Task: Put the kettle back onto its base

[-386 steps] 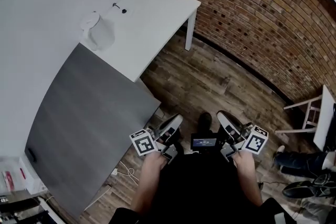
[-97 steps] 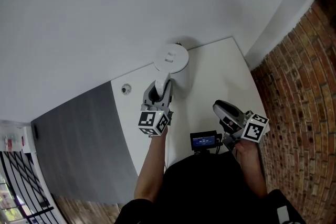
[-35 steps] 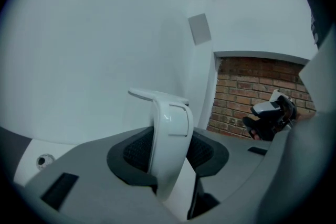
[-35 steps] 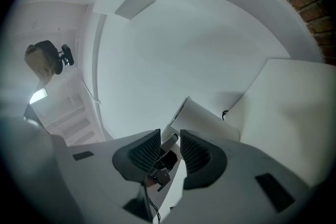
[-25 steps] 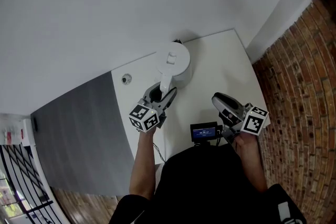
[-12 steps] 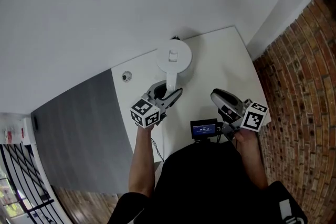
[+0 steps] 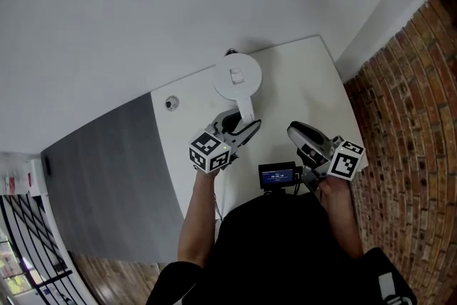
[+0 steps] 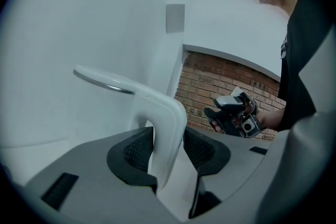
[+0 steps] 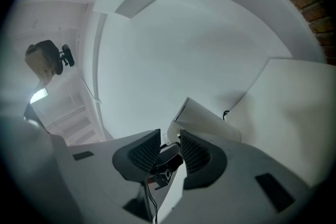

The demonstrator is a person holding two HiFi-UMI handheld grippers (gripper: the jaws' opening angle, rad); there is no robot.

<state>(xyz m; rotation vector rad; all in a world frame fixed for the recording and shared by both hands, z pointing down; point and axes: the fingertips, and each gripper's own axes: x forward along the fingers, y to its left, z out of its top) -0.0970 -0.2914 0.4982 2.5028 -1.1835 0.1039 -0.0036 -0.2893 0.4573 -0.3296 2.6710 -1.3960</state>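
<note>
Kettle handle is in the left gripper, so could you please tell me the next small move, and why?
Probably settle the kettle straight down, then release: the left gripper is clamped on its handle, and no base shows beside it, so it likely lies underneath.

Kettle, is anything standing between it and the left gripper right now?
Nothing visible does. The left gripper has the kettle by its handle, with the jaws pressed on either side and no other object between them.

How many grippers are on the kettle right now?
1. The left gripper is clamped on the handle of the kettle; the right gripper hangs apart over the white table, open and empty.
</note>
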